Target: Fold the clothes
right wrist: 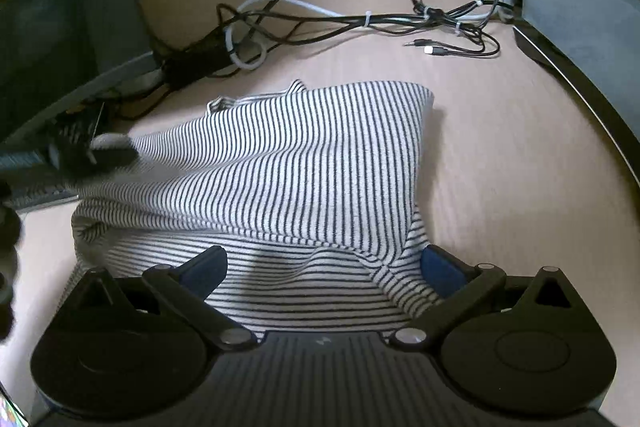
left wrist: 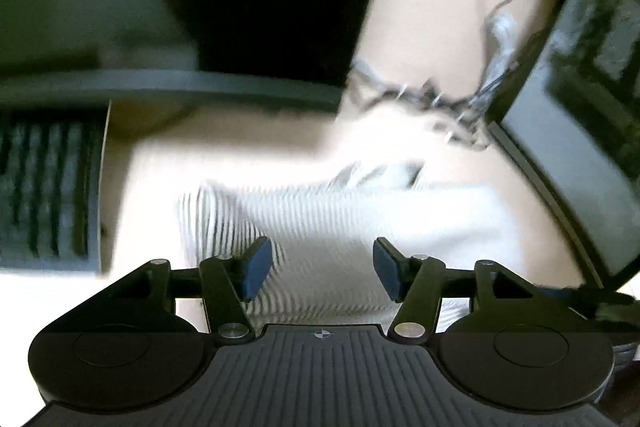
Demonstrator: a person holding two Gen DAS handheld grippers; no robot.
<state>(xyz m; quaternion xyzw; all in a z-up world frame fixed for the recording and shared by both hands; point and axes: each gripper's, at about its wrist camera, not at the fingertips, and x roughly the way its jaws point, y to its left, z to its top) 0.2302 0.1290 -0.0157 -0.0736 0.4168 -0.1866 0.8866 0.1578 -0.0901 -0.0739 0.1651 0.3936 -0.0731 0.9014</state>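
On the pale wooden surface (right wrist: pixel 500 155), cables (right wrist: pixel 360 23) trail along its far edge. Our striped garment (right wrist: pixel 280 163) lies mid-surface, one layer doubled over. The left tool (left wrist: pixel 322 273) and right tool (right wrist: pixel 324 269) hover spread, gripping nothing, seemingly poised over the near hem.

Striped shirt (right wrist: pixel 280 163) between spread tongs (right wrist: pixel 324 267)

Left hand-held gripper (left wrist: pixel 322 273) hangs with its blue-padded jaws parted and empty, while the right hand-held gripper (right wrist: pixel 324 269) spreads its jaws wide, gripping nothing.
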